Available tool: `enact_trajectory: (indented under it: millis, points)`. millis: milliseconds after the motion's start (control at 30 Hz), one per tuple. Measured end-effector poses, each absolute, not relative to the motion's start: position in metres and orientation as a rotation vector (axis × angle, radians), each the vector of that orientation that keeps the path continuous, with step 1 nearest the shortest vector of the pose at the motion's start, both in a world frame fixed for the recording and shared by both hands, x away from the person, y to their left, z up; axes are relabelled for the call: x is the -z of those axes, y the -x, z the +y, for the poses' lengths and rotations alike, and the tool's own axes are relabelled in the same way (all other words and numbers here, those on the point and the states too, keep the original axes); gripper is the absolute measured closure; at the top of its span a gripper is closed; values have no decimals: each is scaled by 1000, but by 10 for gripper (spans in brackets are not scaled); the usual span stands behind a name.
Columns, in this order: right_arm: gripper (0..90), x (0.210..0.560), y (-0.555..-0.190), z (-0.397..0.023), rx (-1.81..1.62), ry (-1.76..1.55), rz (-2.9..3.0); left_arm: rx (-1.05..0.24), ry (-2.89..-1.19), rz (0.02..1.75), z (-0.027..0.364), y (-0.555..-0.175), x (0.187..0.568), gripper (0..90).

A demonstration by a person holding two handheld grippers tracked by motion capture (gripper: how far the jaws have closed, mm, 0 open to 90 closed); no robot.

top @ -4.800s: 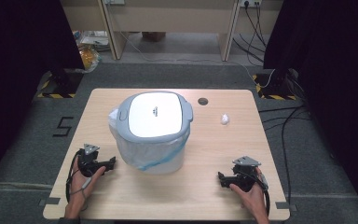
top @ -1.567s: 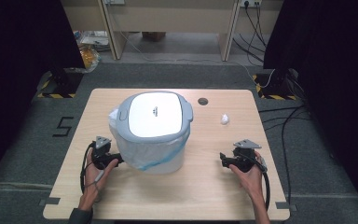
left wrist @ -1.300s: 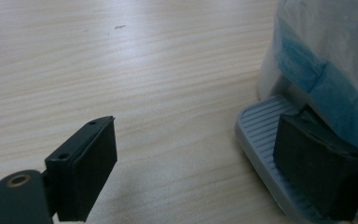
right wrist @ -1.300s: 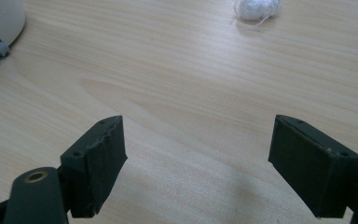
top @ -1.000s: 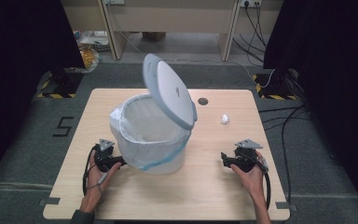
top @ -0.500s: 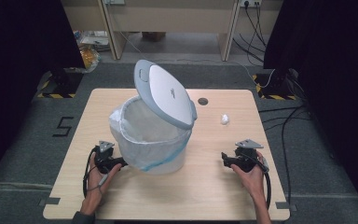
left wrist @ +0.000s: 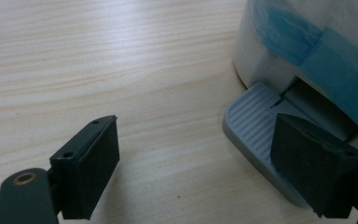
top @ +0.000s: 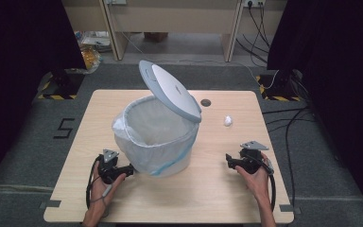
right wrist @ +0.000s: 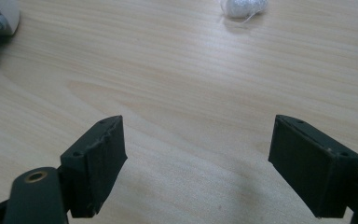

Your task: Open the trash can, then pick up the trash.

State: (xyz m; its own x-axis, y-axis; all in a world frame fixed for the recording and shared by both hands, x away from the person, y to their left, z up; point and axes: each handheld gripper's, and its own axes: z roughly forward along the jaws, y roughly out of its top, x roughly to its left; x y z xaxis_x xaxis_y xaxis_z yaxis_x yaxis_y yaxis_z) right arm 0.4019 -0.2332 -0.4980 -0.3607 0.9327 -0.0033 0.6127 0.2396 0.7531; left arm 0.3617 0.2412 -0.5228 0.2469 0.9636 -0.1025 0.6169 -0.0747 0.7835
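My left tongs (top: 128,169) sit wide open at the foot of the bin (top: 156,142), one jaw pressing down on the grey ribbed pedal (left wrist: 256,126) while the other hangs clear over the bare surface (top: 217,189). The lid (top: 172,92) stands tilted up over the back rim, so the white liner (top: 146,118) and the mouth of the bin are exposed. I judge the step in hand is holding that pedal down, and I want the jaw flat on the ribs, well in from the edge, with steady downward pressure so the lid cannot drop.

My right tongs (top: 230,163) are also spread wide and hold nothing, low over the surface, well apart from the bin. The small white crumpled wad (top: 228,121) lies beyond them, near the bin's right side. If it is meant for the bin, I should bring the jaws down on either side of it and close gently, since it looks light.
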Motion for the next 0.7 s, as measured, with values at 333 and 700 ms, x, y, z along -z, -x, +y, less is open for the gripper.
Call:
enact_trajectory:
  millis: [333,700]
  points:
    - [185,498,-402,-233,-932,-1408,2063,-578,-1785,1450,238,-357,523,146]
    - [185,497,-403,-234,-942,-1416,2053,-552,-1786,1444,236,-354,523,146]
